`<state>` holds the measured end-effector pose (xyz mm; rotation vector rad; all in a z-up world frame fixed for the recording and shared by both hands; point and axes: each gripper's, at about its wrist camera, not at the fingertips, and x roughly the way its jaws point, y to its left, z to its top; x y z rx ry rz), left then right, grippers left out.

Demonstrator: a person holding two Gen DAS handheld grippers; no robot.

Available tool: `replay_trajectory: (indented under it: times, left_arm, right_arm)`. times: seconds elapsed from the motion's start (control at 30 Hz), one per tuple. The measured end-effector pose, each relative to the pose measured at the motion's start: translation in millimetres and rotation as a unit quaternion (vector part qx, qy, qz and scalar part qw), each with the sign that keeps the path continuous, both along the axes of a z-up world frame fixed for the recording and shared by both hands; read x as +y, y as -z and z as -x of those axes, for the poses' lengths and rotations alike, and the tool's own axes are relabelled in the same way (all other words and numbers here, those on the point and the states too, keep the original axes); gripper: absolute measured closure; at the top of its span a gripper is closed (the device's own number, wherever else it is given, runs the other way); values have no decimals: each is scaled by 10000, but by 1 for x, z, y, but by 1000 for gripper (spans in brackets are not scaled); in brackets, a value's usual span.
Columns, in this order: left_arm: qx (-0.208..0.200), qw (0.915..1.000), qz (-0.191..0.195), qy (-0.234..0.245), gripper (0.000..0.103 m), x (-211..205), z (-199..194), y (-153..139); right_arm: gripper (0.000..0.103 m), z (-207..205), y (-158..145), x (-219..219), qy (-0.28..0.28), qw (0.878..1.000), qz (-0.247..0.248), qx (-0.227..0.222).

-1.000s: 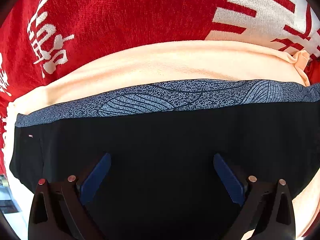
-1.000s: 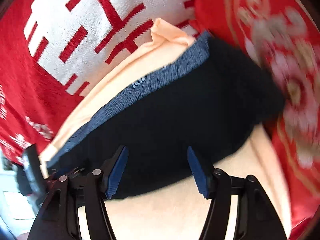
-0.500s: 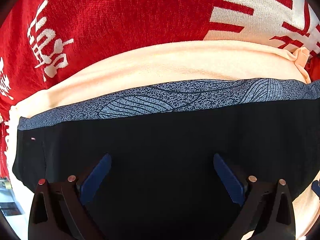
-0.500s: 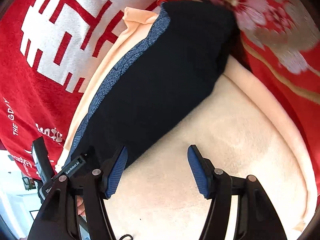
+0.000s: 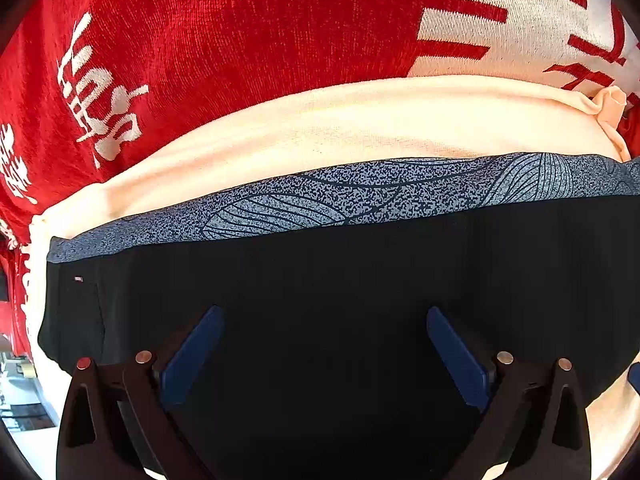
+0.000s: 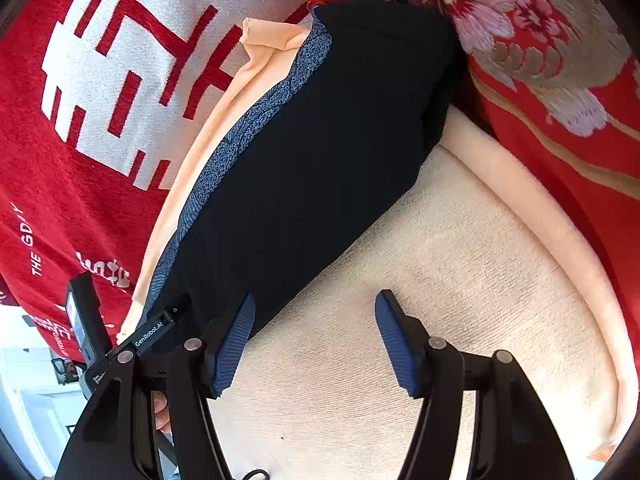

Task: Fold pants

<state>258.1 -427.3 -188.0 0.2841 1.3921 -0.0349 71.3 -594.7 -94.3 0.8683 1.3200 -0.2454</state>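
1. Lying folded into a compact dark block, the black pants [image 5: 320,280] are seen on a cream cushion [image 6: 400,280], w/ the grey patterned waistband [image 5: 360,196] along the far edge in the left wrist view.
2. A red blanket w/ white lettering [image 5: 240,40] is spread beyond the cushion; a red floral cloth [image 6: 540,60] is seen at the pants' far end in the right wrist view.
3. The left gripper [image 5: 320,344] is held wide open over the black fabric; nothing is gripped. Contact btwn pads and cloth cannot be judged, since the fabric is too dark.
4. The right gripper [image 6: 316,336] is also wide open and holds nothing. Its left pad is seen at the pants' near edge; its right pad is over bare cushion.
5. The fold is judged mostly done; a last fold or smoothing is prob. what remains.
6. Risks from here:
   - Only the top layer may be pinched if the jaws are closed shallow, so the stack would be peeled apart.
   - The cushion cover may be caught along w/ the edge by the right gripper, given how its pads straddle the edge.
   - The block may be skewed if one side is lifted ahead of the other.
   - Layers may slide if the fabric is dragged across the soft cushion.
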Motion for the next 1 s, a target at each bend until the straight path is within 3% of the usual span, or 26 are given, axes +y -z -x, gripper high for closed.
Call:
replay_trajectory:
  times: [0.07,0.27,0.4,0.5,0.53,0.6,0.67,0.8,0.93,1.0]
  left_arm:
    - [40,10000,4,2,0,0,-2,-3]
    - [-74,9991,353,237,0,-17,9,-24]
    - [-7,9977,533,425,0,-37,18,-28]
    - [123,9972,506,529,0,-52,24,-19]
    - [141,9972,487,542,0,-55,25,-17]
    - [158,9973,490,526,0,-56,27,-13]
    - [183,9971,567,475,0,-55,27,-11]
    - [245,9967,650,430,0,-54,27,-10]
    - [201,9969,599,478,0,-60,29,-11]
    - [208,9969,611,439,0,-59,30,-11]
  right_arm:
    - [36,1,-2,-1,38,10000,47,-5]
    - [40,1,-26,-20,384,9953,887,-111]
    - [56,-14,-27,-35,442,9924,1131,-176]
    - [94,-24,-26,-40,356,9902,1349,-68]
    - [96,-27,-29,-40,311,9896,1402,-115]
    - [96,-28,-37,-39,200,9873,1559,-220]
    - [96,-27,-37,-42,80,9819,1892,-36]
    - [94,-18,-35,-40,-84,9893,1446,-169]
    - [59,-3,-26,-35,191,9952,949,-115]
    - [57,3,-20,-31,324,9960,826,-104]
